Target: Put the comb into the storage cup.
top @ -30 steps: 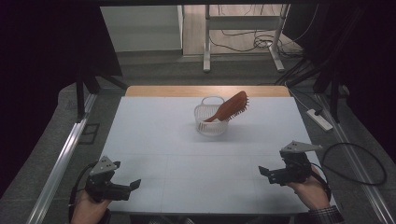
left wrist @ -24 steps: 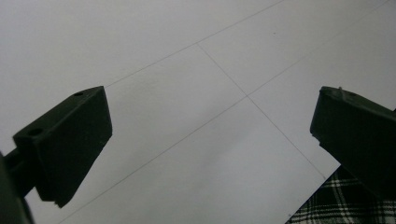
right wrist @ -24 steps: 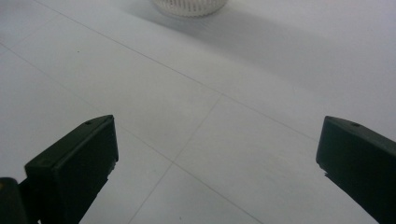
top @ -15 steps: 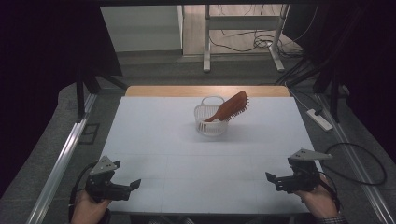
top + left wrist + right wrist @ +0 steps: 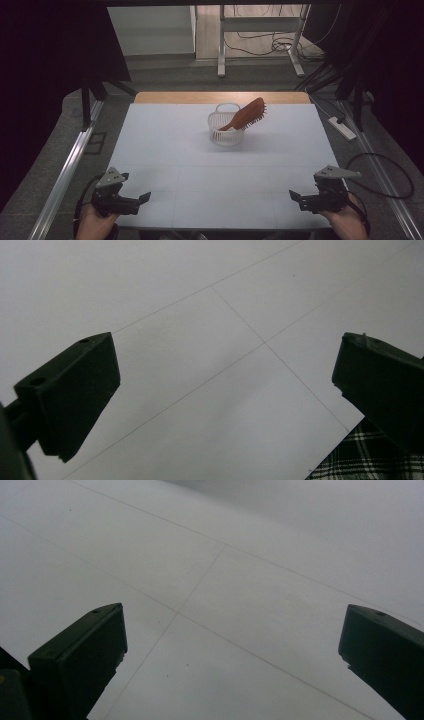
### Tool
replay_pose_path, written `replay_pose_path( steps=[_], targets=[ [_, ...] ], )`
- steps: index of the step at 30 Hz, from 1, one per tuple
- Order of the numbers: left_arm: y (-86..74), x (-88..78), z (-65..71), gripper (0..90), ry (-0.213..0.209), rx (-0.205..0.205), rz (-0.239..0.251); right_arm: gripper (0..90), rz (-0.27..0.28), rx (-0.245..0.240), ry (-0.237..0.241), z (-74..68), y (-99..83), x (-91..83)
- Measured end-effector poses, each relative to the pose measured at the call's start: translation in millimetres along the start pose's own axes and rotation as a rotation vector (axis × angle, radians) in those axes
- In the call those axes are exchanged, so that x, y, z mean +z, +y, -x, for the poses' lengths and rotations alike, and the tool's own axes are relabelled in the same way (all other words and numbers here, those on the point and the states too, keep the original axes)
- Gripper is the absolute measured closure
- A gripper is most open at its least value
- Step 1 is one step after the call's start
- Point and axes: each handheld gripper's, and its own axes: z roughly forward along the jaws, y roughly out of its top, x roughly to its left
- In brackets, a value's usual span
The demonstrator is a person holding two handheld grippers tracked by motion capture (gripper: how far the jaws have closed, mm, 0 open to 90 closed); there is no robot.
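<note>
Wooden hairbrush [image 5: 247,115] leaning in white basket [image 5: 226,131], bristled head up-right, both hand-held grippers spread apart, well away.

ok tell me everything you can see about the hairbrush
The hairbrush is reddish-brown, wood-like, with an oval head and a narrower handle. It stands tilted in a small white slotted basket near the far middle of the pale table: handle end down inside the basket, head sticking out up and to the right over the rim. Short dark bristles show along the head's right edge. It leans on the basket alone; both claws sit far off at the near edge.
</note>
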Motion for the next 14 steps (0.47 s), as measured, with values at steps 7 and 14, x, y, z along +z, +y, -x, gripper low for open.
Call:
replay_pose_path(
  steps=[7,14],
  targets=[
    [-0.2,0.0,-0.2,0.0,0.001,0.000,-0.001,0.0,-0.016,0.014,-0.021,-0.2,-2.2,-3.9],
    [0.7,0.8,0.4,0.0,0.000,-0.004,-0.002,0.0,-0.039,0.011,-0.036,-0.3,-2.7,-2.6]
  ],
)
